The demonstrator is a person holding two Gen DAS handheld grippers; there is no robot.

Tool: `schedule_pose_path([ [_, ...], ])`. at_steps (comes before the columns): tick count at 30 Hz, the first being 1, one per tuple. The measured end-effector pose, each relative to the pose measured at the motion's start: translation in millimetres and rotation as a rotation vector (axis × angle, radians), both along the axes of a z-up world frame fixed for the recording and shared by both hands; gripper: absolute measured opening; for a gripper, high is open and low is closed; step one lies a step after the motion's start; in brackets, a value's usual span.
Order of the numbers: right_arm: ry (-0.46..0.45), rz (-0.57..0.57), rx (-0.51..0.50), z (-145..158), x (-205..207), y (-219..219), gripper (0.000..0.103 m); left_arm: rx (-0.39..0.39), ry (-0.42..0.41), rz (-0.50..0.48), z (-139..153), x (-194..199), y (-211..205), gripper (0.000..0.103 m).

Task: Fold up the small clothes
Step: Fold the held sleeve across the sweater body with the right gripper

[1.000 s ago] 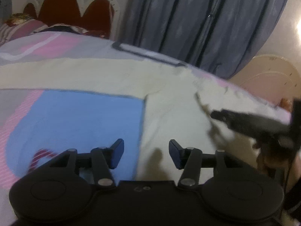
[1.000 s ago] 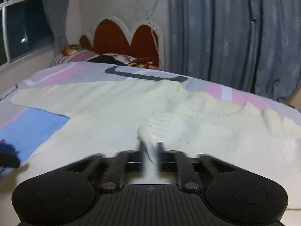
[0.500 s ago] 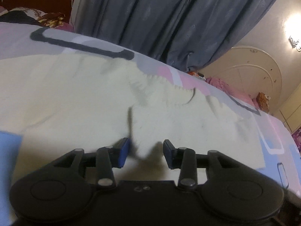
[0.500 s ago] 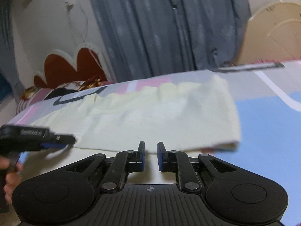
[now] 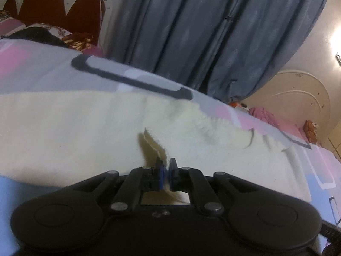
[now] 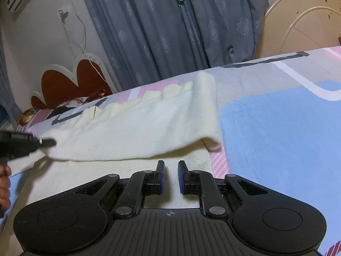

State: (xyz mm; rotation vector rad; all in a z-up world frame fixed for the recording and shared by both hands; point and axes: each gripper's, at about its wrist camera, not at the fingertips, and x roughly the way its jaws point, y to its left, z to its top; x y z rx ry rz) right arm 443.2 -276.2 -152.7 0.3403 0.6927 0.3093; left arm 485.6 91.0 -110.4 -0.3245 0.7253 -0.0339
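Observation:
A cream knitted sweater (image 5: 74,128) lies spread on the bed. My left gripper (image 5: 166,173) is shut on a raised fold of the sweater's edge (image 5: 155,149). In the right wrist view the sweater (image 6: 138,128) lies with a fold lifted at its near edge. My right gripper (image 6: 171,178) hovers just over the sweater's lower layer, its jaws a narrow gap apart with nothing between them. The left gripper (image 6: 42,143) shows at the left edge of that view, at the sweater's near edge.
The bed has a sheet with pink, grey and blue blocks (image 6: 277,128). A red and white headboard (image 5: 53,6) with pillows stands at the far left. Grey-blue curtains (image 5: 213,32) hang behind the bed. A cream cabinet (image 6: 298,21) stands at the right.
My left gripper moved over the sweater and closed on a fold of its edge. My right gripper let go of the sleeve cuff, swung right, and its jaws opened slightly.

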Motion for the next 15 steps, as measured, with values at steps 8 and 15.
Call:
schedule_pose_path([
  [8, -0.003, 0.002, -0.017, -1.6, -2.9, 2.6, 0.014, 0.033, -0.029, 0.026, 5.9, -8.6, 5.5, 0.004],
  [15, -0.002, 0.002, -0.019, 0.1, -3.2, 2.5, 0.014, 0.056, -0.005, 0.013, -5.9, -1.3, 9.1, 0.010],
])
